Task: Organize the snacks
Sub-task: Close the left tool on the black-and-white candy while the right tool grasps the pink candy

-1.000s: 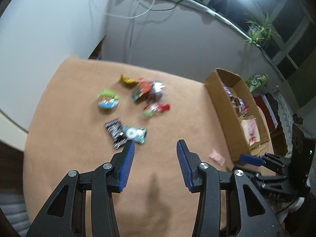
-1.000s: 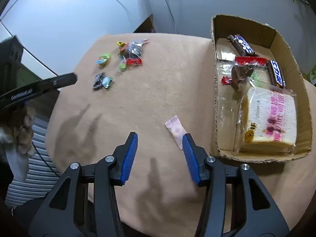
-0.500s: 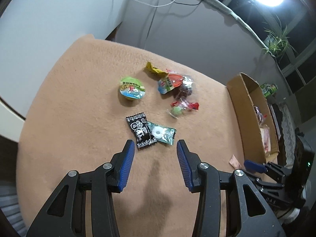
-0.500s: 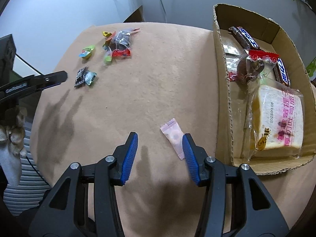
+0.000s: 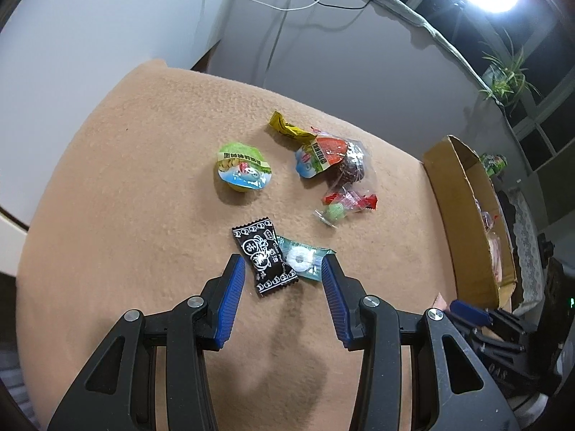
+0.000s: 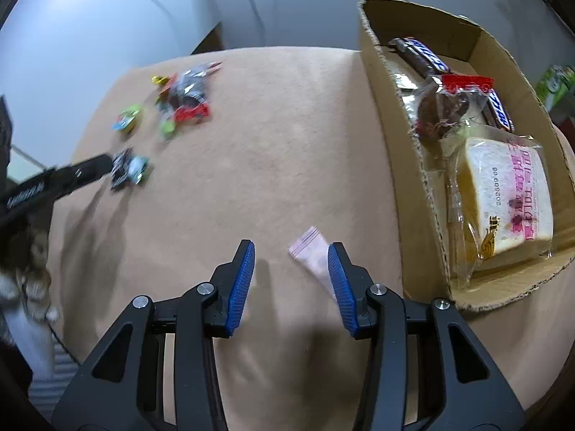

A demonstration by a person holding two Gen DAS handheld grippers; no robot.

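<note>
Now, from the left wrist view, the left gripper (image 5: 284, 273) hangs low over the tan fuzzy tabletop (image 5: 125, 197) with its blue fingers (image 5: 233, 294) spread wide and holding nothing. Between them lie the small black candy packet with white print (image 5: 264, 256) and the little teal mint wrapper (image 5: 303, 258), touching each other. To do this well, I think it should pick just one, get one finger on each side, go down to the cloth, then squeeze slowly. Farther off sit the round green jelly cup (image 5: 243, 171) and the pile of mixed bright sweets (image 5: 332, 165).

From the right wrist view, the right gripper (image 6: 291, 276) is also spread and empty. The flat pink sachet (image 6: 312, 256) lies by its right finger, partly hidden behind it, so it should slide right first. The brown cardboard box (image 6: 406, 165), with the wrapped bread slice (image 6: 510, 194) inside, is just beside.
</note>
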